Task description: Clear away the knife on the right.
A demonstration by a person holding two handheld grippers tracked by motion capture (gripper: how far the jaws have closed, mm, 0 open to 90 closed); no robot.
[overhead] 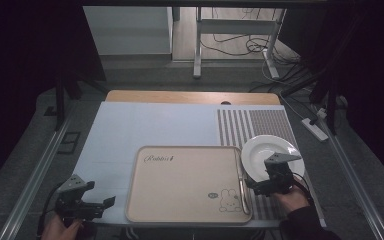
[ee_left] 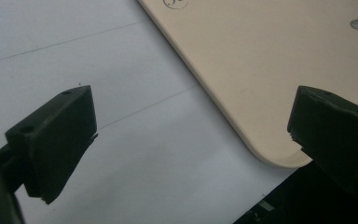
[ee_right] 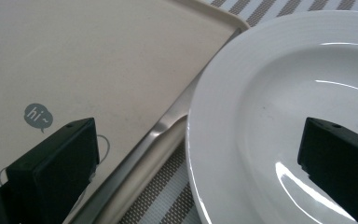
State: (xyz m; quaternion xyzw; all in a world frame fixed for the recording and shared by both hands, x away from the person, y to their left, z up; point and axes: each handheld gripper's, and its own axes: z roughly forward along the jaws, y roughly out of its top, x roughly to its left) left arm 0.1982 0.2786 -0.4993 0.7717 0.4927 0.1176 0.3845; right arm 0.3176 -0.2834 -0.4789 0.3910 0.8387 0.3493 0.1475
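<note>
A table seen from above in a dim room, covered by a pale blue-white mat (overhead: 145, 130) on the left and a grey striped placemat (overhead: 255, 125) on the right. At the far left, near the table's front corner, a person's left hand (overhead: 57, 229) holds the left gripper (overhead: 111, 201) low over the pale mat, just beside the tray's left edge and not touching it. Its two black jaws are spread wide with nothing between them; in the left gripper view they frame bare mat and the tray's rounded near corner. In the middle lies a beige rectangular tray (overhead: 185, 185) with a raised rim, the word "Rabbit" printed in script at its far left corner and a small cartoon rabbit (overhead: 228, 199) with a "hi~" speech bubble (ee_right: 38, 116) at its near right corner. A slim silver utensil (overhead: 241, 187) (what kind cannot be told) lies along the tray's right rim; in the right gripper view it sits between the tray's edge and the plate. To the right, a round white plate (overhead: 262, 150) with a wide rim rests on the striped placemat, its left edge just beside the tray's right side. The person's right hand (overhead: 292, 197) holds the right gripper (overhead: 250, 186) at the plate's near side. Its jaws are also wide apart and grip nothing: one hangs over the tray's rabbit corner, the other over the plate's white bowl.
</note>
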